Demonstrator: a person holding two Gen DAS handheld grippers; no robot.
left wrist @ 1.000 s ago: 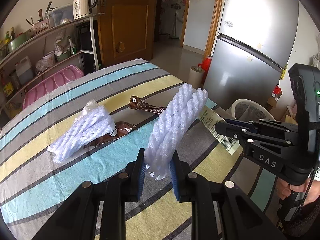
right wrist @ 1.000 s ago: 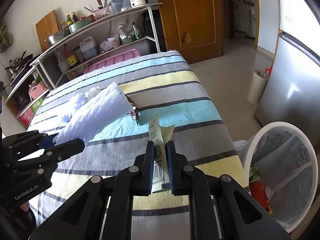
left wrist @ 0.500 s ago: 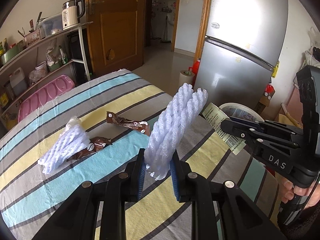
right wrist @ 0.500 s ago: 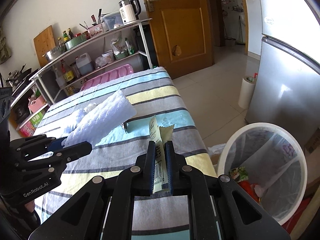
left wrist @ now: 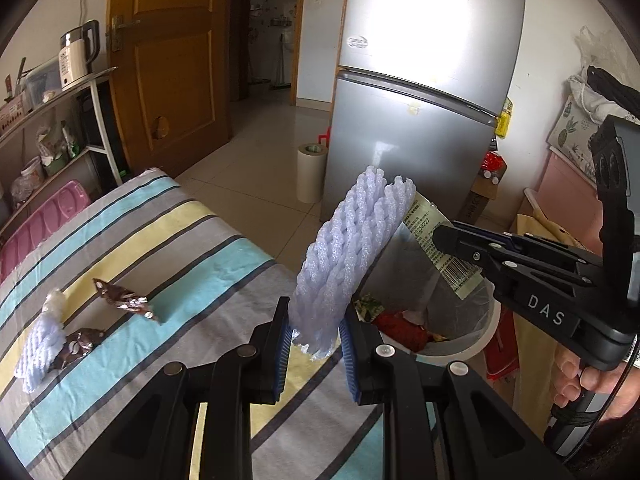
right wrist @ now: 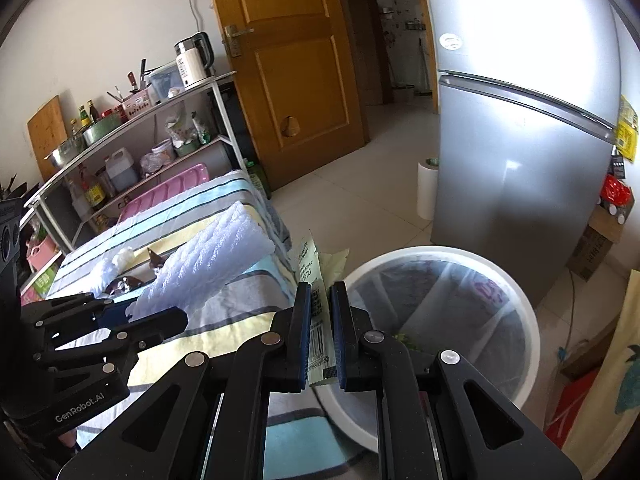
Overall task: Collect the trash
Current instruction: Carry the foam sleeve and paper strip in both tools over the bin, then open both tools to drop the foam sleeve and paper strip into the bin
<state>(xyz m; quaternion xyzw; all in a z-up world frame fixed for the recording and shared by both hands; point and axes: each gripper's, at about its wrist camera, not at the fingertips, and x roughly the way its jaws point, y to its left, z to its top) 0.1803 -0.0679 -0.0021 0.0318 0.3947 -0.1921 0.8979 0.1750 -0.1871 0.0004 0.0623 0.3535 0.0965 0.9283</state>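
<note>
Seemingly light and springy, the foam net sleeve (left wrist: pixel 352 252) was held at its lower end by the left claw (left wrist: pixel 316 336) above the desk (left wrist: pixel 168 240) edge, while the thin, limp wrapper (right wrist: pixel 318 320) — pinched near its barcode end in the right claw (right wrist: pixel 320 332) — was poised over the trash bin (right wrist: pixel 532 328).

The cloth (left wrist: pixel 192 240) is showing stripes of blue, yellow and grey with thin dark lines. On it are lying brown wrappers (left wrist: pixel 124 302) and white foam (left wrist: pixel 38 344). Beside it, the bin (right wrist: pixel 440 256) is showing a white rim, near a silver fridge (right wrist: pixel 520 120) and an orange-brown door (right wrist: pixel 288 52).
</note>
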